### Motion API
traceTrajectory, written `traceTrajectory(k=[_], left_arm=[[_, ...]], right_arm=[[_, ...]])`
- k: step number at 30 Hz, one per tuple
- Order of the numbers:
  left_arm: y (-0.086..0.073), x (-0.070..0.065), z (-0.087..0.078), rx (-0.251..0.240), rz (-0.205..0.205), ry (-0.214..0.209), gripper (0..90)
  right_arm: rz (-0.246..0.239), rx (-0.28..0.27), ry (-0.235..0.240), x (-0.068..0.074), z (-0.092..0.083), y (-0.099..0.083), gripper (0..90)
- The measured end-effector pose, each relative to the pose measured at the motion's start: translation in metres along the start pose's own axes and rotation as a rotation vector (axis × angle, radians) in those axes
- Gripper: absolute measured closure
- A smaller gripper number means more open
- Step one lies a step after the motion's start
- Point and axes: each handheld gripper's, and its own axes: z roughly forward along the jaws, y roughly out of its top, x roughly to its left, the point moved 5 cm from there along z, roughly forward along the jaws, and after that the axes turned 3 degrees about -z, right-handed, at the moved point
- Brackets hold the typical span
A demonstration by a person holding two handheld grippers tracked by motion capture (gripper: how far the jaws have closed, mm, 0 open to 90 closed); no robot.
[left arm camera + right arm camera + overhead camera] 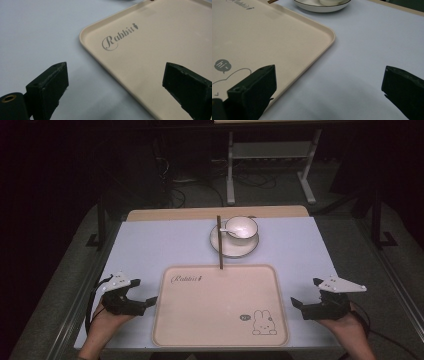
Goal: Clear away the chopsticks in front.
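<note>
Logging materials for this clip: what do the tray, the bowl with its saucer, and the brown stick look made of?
Tray: likely plastic, matte cream, moulded rim, printed rabbit. Bowl and saucer: probably glazed ceramic, white and glossy, with a dark line along the saucer's edge. Stick: perhaps wood, thin, dull brown; too small to be sure.

Dark room; grey floor; white metal rack behind lit table.
</note>
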Motion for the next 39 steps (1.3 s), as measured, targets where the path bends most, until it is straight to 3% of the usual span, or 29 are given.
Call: traceTrajectory(k=[11, 16, 22, 39], left_arm=[[0.026, -0.011, 0.023, -0.002, 0.042, -0.044, 5.7], [0.037, -0.015, 0.036, 0.003, 0.041, -0.066, 5.7], [0.053, -0.018, 0.050, -0.017, 0.053, -0.075, 5.7], [0.082, -0.021, 0.082, -0.004, 0.062, -0.096, 5.8]], right_arm=[[0.017, -0.010, 0.001, -0.001, -0.004, -0.001, 0.0], [0.005, -0.012, 0.008, 0.002, -0.003, 0.000, 0.0], [0.006, -0.012, 0.012, 0.003, -0.003, 0.001, 0.0], [0.000, -0.011, 0.022, 0.004, -0.003, 0.000, 0.0]])
